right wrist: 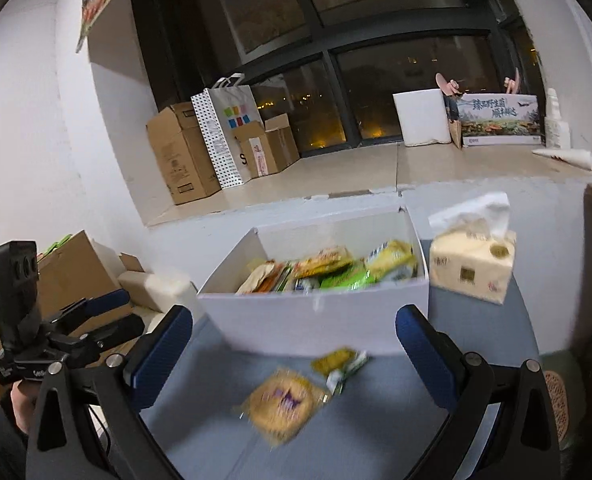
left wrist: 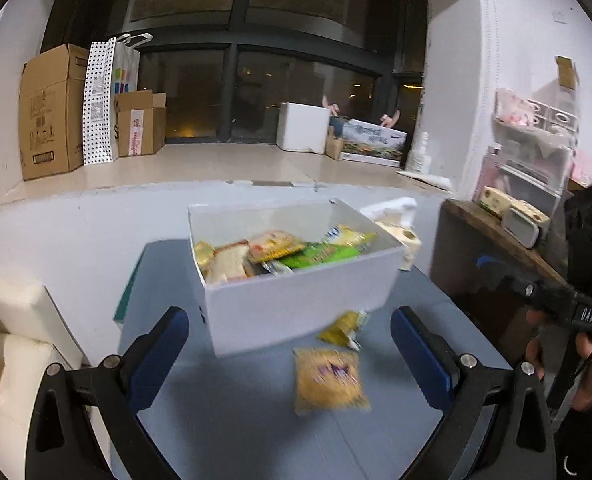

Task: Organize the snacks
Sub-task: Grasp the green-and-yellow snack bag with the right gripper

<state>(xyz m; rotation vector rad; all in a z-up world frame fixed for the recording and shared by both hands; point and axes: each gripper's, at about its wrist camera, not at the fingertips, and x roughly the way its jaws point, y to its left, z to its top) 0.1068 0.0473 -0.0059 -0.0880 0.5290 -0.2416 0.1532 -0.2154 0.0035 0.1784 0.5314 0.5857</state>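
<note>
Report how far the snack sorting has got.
Done: several packets already lie in the white rectangular box. In hand: nothing; left gripper and right gripper both have open jaws. Left: the square yellow packet and small crumpled yellow-green packet on the grey-blue table.

Black frames, blue-padded jaws, silver screws

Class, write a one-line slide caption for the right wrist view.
Open right gripper above two snack packets left outside the white box.

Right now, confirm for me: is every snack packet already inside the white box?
No. Two packets, an orange one and a yellow-green one, lie on the blue table outside the white box.
</note>
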